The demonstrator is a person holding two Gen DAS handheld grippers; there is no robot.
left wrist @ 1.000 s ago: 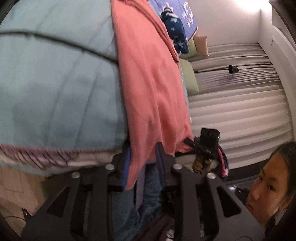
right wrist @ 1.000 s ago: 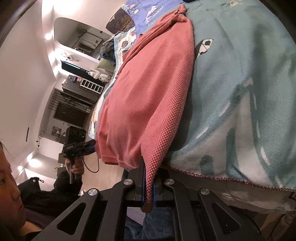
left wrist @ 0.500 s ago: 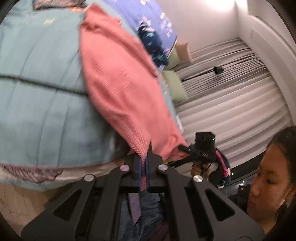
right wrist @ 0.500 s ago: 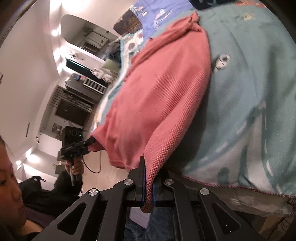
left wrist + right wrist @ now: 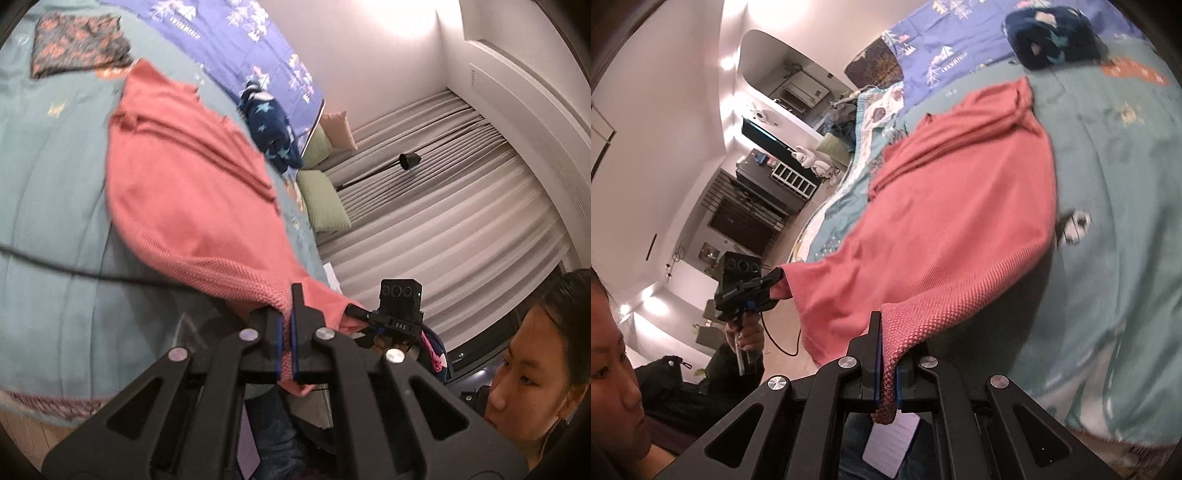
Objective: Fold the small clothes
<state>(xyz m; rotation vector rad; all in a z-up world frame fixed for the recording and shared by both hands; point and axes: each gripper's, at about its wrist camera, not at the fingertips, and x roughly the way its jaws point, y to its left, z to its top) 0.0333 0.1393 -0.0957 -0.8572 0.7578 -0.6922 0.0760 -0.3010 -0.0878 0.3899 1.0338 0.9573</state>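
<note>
A coral-pink knit garment (image 5: 184, 192) lies spread on the teal bedspread (image 5: 48, 206), its near hem lifted off the bed. My left gripper (image 5: 287, 317) is shut on one corner of that hem, with knit fabric pinched between the blue pads. My right gripper (image 5: 886, 332) is shut on the other hem corner of the pink garment (image 5: 960, 206). In the left wrist view the right gripper (image 5: 364, 316) shows holding its corner; in the right wrist view the left gripper (image 5: 775, 278) shows holding the far corner.
A folded dark floral cloth (image 5: 79, 44) lies at the far left of the bed. A navy star-print garment (image 5: 273, 129) sits on the purple sheet (image 5: 236, 48). Green pillows (image 5: 321, 195), curtains (image 5: 443, 206) and a lamp (image 5: 408, 159) stand beyond. The person's head (image 5: 532, 373) is close by.
Both grippers have risen, lifting the pink hem off the bed edge. The left jaws closed onto their corner; more of the bed surface is now visible beyond.
</note>
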